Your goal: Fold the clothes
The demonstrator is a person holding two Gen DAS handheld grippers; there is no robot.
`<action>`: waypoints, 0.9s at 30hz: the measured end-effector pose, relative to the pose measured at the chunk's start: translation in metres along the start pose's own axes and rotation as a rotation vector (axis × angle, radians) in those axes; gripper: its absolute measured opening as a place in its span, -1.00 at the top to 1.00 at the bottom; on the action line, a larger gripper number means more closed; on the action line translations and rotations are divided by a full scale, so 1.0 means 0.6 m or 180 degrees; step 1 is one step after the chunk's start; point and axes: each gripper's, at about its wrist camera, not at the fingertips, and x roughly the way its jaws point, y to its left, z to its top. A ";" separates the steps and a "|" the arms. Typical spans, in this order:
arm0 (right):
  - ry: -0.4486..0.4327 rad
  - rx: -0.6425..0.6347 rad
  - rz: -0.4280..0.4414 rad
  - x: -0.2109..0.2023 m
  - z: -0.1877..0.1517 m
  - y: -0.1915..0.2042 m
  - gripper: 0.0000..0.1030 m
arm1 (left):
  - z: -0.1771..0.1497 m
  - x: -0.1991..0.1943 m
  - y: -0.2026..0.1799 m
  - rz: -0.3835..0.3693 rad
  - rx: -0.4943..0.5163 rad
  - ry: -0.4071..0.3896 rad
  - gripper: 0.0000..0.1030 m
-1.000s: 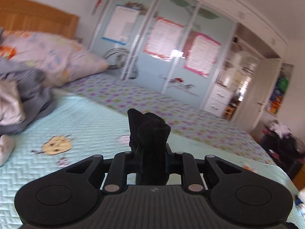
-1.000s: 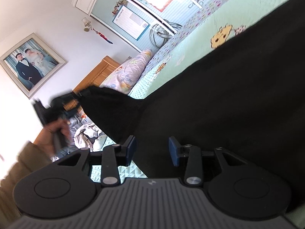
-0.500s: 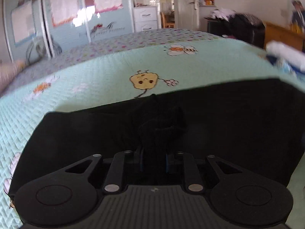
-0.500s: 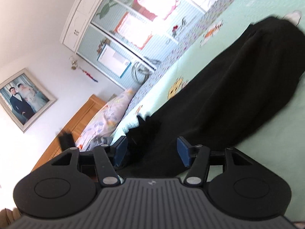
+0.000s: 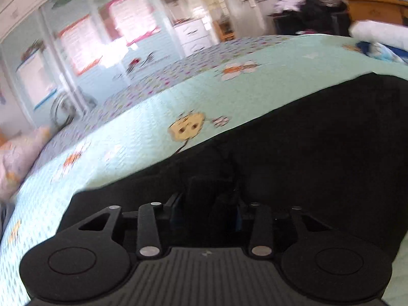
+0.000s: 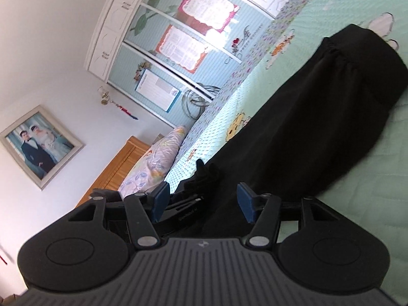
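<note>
A black garment (image 5: 318, 153) lies spread on the mint green bedspread (image 5: 142, 137). In the right wrist view the garment (image 6: 318, 117) runs away to a gathered band at its far end. My left gripper (image 5: 207, 213) hovers low over its near edge. Its jaws are opening, and a bunch of black cloth (image 5: 209, 178) sits loosely between the blue pads (image 5: 176, 211). My right gripper (image 6: 203, 202) is open, its pads (image 6: 161, 200) wide apart over the same near end, with cloth lying between them untouched. A black tool part shows between the right fingers.
A patterned pillow (image 6: 153, 163) and a wooden headboard (image 6: 114, 168) lie to the left. A wardrobe with sliding doors (image 5: 102, 38) stands beyond the bed. A white bundle (image 5: 377, 33) rests at the bed's far right, and dark clutter (image 5: 318, 12) is piled behind it.
My left gripper swung down and rolled, carrying its cloth bunch onto the bed, and its jaws have spread. The raised garment now lies flat. My right gripper's jaws widened early on.
</note>
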 end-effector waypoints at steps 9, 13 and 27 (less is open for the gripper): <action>0.0003 0.0062 -0.0004 -0.003 0.002 -0.004 -0.19 | -0.004 0.005 0.027 0.0076 -0.0307 -0.0023 -0.13; -0.0011 0.0150 -0.0019 0.000 0.009 -0.009 -0.21 | 0.016 0.017 0.057 0.0159 -0.0849 -0.0064 0.14; -0.0001 0.0383 -0.0012 -0.004 0.008 -0.022 -0.24 | 0.042 0.062 0.009 0.0160 -0.0399 0.0003 -0.41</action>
